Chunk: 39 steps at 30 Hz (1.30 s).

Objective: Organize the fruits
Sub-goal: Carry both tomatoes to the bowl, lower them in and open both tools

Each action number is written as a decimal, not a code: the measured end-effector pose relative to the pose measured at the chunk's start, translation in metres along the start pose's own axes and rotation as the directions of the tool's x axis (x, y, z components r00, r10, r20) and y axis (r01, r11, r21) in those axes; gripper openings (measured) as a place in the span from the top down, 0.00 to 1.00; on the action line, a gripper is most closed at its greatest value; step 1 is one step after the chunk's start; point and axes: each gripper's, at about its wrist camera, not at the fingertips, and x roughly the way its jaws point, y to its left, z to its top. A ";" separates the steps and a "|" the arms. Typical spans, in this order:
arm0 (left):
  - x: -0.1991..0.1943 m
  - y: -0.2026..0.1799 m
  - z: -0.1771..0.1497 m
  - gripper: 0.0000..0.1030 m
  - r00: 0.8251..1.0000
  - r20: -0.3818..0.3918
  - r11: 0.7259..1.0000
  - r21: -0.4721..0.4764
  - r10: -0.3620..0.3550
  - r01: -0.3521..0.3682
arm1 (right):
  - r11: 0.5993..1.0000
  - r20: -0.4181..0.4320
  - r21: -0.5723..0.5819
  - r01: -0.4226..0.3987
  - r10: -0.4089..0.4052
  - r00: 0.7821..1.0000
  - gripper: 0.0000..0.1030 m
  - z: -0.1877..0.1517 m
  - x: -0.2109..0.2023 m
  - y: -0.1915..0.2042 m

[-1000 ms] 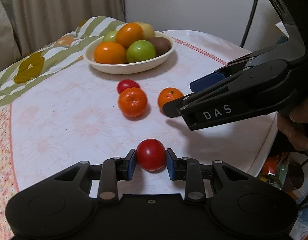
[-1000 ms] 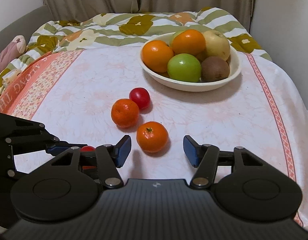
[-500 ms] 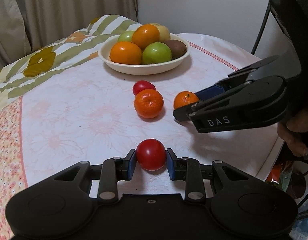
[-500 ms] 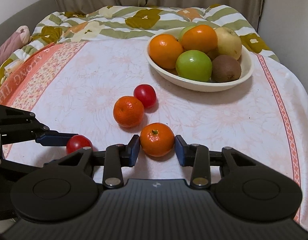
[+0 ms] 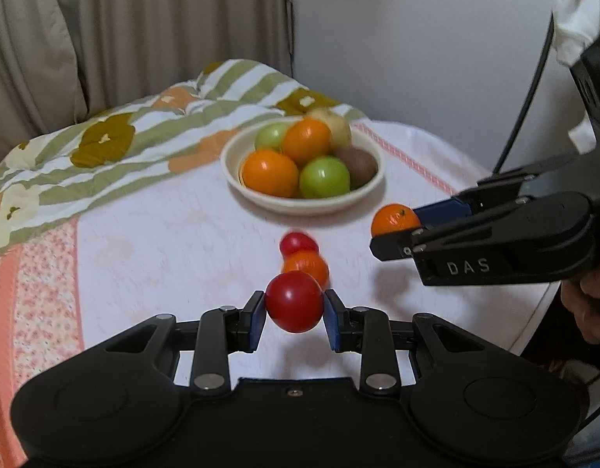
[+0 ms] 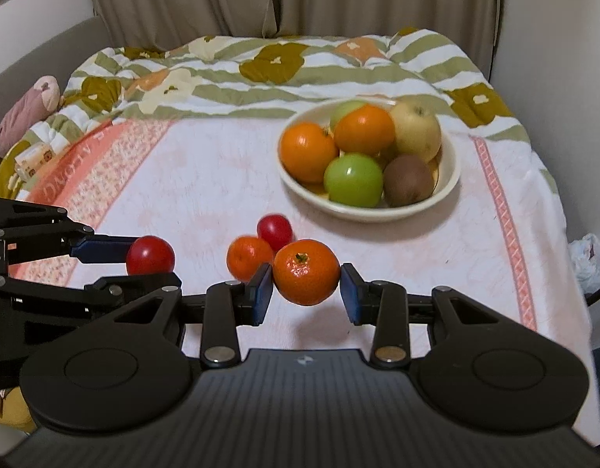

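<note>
Loose mandarin (image 5: 305, 267) half hidden behind gripped tomato (image 5: 294, 301), blurred.

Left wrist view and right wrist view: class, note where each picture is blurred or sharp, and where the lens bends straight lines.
Left wrist view: the bowl and the loose fruit on the cloth are smeared by motion, while the held tomato stays fairly sharp; the curtain folds bow outward near the frame edge. Right wrist view: the held mandarin is crisp, and the tablecloth border curves with the fisheye.

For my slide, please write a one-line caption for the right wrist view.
Right gripper holds a mandarin above the table; left gripper holds a tomato.
</note>
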 end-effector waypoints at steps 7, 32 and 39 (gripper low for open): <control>-0.005 -0.001 0.037 0.66 0.999 0.046 1.000 -0.014 0.022 -0.021 | 1.000 0.041 -0.016 -0.012 0.013 0.999 0.49 0.034 -0.012 -0.019; 0.083 0.023 0.148 0.66 0.985 0.051 0.972 -0.175 0.167 -0.155 | 0.982 0.051 -0.146 -0.119 0.128 0.991 0.49 0.171 0.078 -0.105; 0.126 0.030 0.151 0.66 0.982 -0.024 0.963 -0.195 0.185 -0.186 | 0.979 0.004 -0.130 -0.157 0.158 0.987 0.49 0.177 0.120 -0.121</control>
